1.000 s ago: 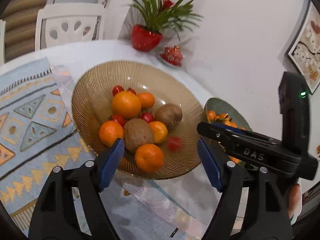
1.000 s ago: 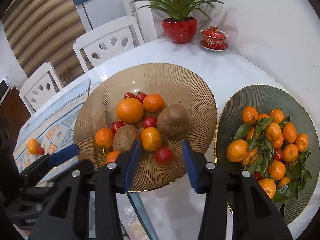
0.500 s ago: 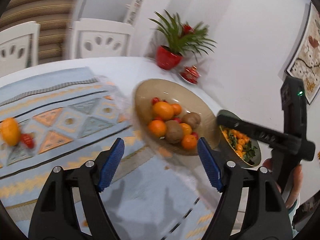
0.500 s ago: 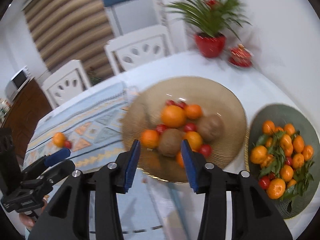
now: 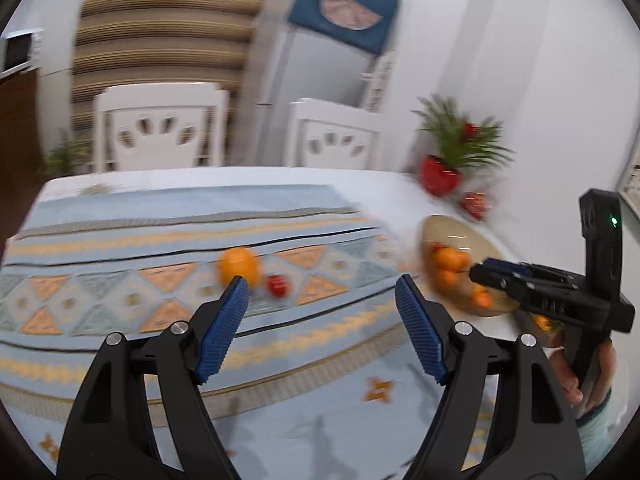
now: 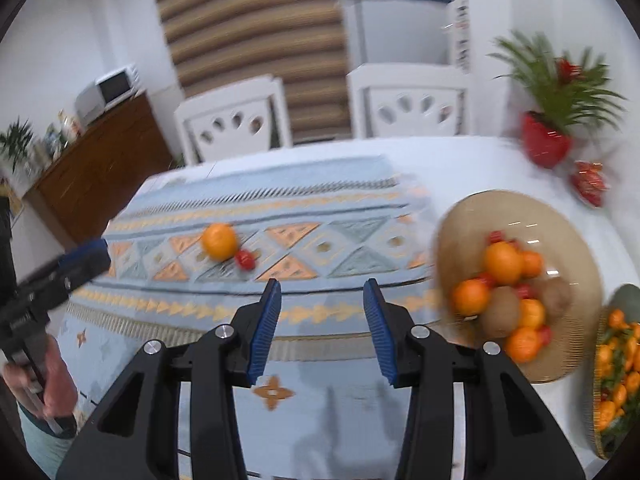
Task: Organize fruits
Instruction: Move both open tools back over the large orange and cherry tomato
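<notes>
Your worktop (image 6: 500, 160) carries a patterned cloth (image 6: 340, 248) over its left and near part. On the cloth, toward its far left, an orange (image 6: 218, 241) lies with a small tomato (image 6: 245, 259) just beside it on the right. Right of the cloth sits the fruit bowl (image 6: 560, 232), piled with oranges, kiwis and tomatoes. A second plate (image 6: 624, 296) of leafy mandarins sits further right, at your near edge. Behind the bowl, at the far right, you have a potted plant (image 6: 546, 146), a small lidded dish (image 6: 588, 182) just before it. Two chairs (image 6: 408, 106) stand behind the worktop. A cabinet (image 6: 100, 156) with a microwave (image 6: 108, 90) on it stands far left.
</notes>
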